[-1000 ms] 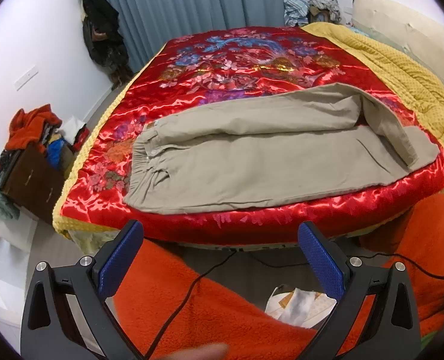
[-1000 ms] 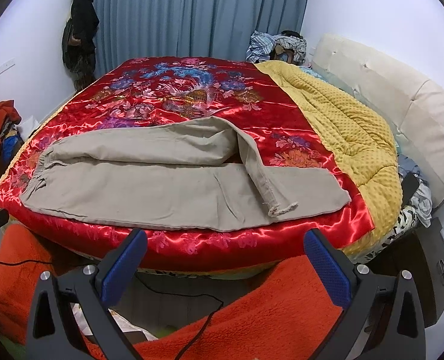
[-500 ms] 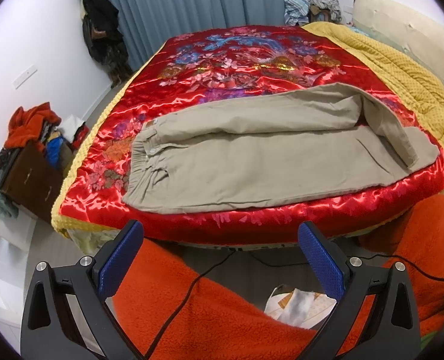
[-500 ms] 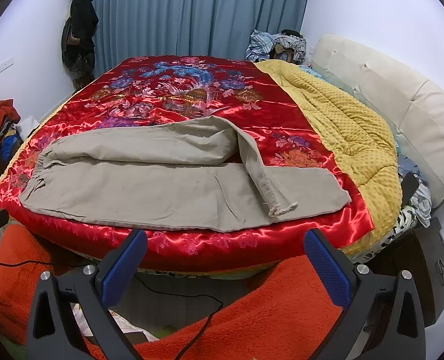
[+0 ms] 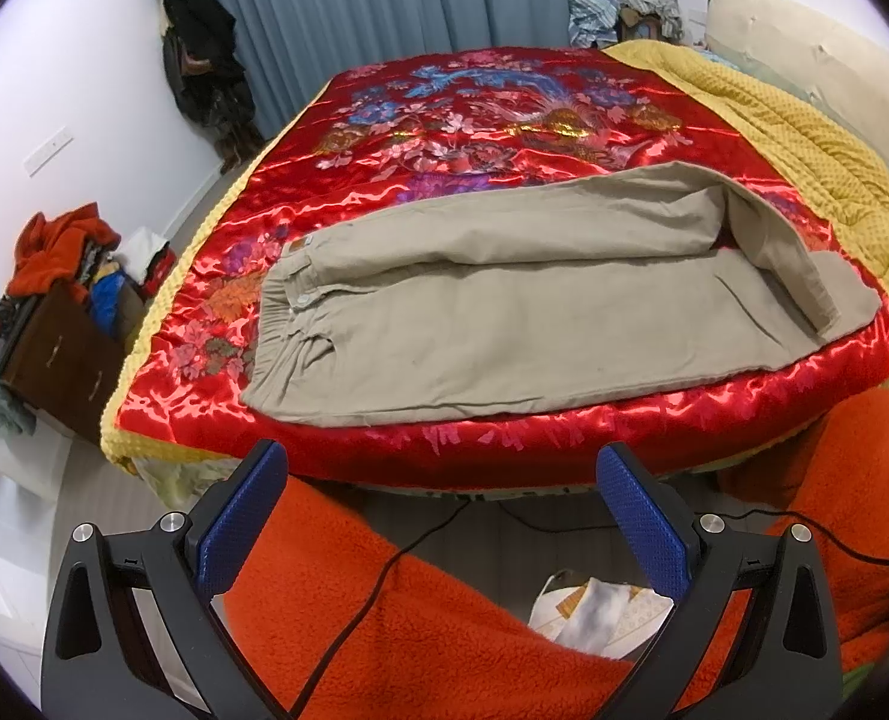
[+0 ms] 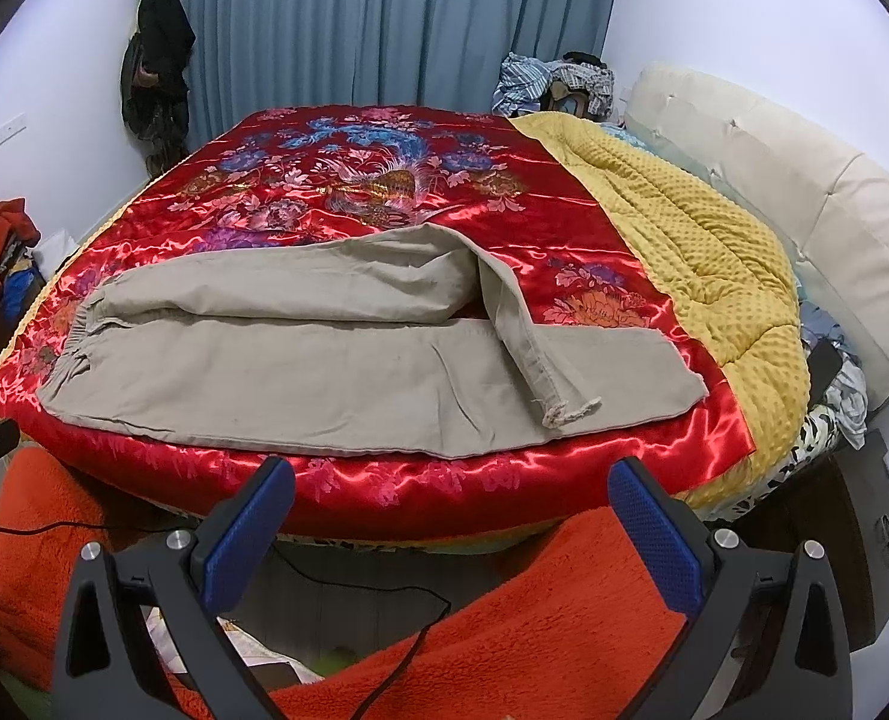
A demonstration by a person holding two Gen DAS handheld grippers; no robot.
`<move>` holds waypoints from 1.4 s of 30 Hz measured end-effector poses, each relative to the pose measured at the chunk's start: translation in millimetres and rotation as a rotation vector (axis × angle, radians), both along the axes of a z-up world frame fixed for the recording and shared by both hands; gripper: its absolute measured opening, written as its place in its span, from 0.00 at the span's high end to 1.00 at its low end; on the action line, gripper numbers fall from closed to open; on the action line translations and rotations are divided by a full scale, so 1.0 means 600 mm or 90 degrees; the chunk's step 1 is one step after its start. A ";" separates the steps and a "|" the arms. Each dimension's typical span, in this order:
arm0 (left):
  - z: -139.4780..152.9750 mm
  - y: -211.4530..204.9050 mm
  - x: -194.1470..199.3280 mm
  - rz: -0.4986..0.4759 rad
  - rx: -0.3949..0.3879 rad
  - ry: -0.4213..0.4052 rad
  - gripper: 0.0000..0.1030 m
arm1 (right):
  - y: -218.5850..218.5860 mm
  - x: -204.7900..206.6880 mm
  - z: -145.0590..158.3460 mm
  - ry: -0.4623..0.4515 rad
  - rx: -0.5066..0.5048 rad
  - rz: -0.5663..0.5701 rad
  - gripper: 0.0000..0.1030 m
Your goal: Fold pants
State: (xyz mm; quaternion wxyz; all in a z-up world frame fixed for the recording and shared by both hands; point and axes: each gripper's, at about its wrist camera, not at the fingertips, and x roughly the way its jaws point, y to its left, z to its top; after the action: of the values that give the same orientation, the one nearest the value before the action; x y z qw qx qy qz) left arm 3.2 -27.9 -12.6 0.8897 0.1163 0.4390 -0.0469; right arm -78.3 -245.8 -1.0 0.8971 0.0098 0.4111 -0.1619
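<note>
Beige pants (image 5: 540, 324) lay lengthwise across the near edge of the bed, on a red satin bedspread (image 5: 492, 114) embroidered with flowers. The waistband (image 5: 282, 324) pointed to my left; the leg ends lay to my right. The far leg was doubled back, and its frayed cuff (image 6: 564, 411) rested on top of the near leg. A yellow blanket (image 6: 702, 258) covered the bed's right side, beside a cream headboard (image 6: 804, 192).

My left gripper (image 5: 444, 516) hung short of the bed edge, its blue fingers (image 5: 240, 516) spread wide with nothing between them. My right gripper (image 6: 450, 528) was likewise wide apart and empty, its fingers (image 6: 654, 540) level with the bedspread's front edge, not touching the pants. Orange fleece (image 5: 420, 630) and a black cable (image 5: 372, 600) lay below both grippers. Blue curtains (image 6: 396, 24) closed the background.
</note>
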 end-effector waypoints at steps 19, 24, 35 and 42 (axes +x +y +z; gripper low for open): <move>0.001 0.002 0.001 -0.001 0.000 0.001 0.00 | -0.003 0.001 -0.009 0.002 0.003 -0.009 0.00; 0.001 0.002 0.002 0.000 0.000 0.001 0.00 | -0.002 0.001 -0.009 0.003 0.004 -0.010 0.00; 0.002 0.002 0.002 0.000 0.000 0.001 0.00 | -0.007 -0.001 -0.010 0.005 0.004 -0.015 0.00; 0.002 0.003 0.003 0.000 0.000 0.001 0.00 | -0.007 0.000 -0.010 0.008 0.002 -0.020 0.00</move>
State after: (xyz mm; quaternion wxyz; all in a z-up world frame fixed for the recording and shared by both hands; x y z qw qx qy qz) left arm 4.8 -26.3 -11.3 0.8892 0.1164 0.4399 -0.0471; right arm -78.4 -249.7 -7.2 0.8917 0.0168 0.4170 -0.1751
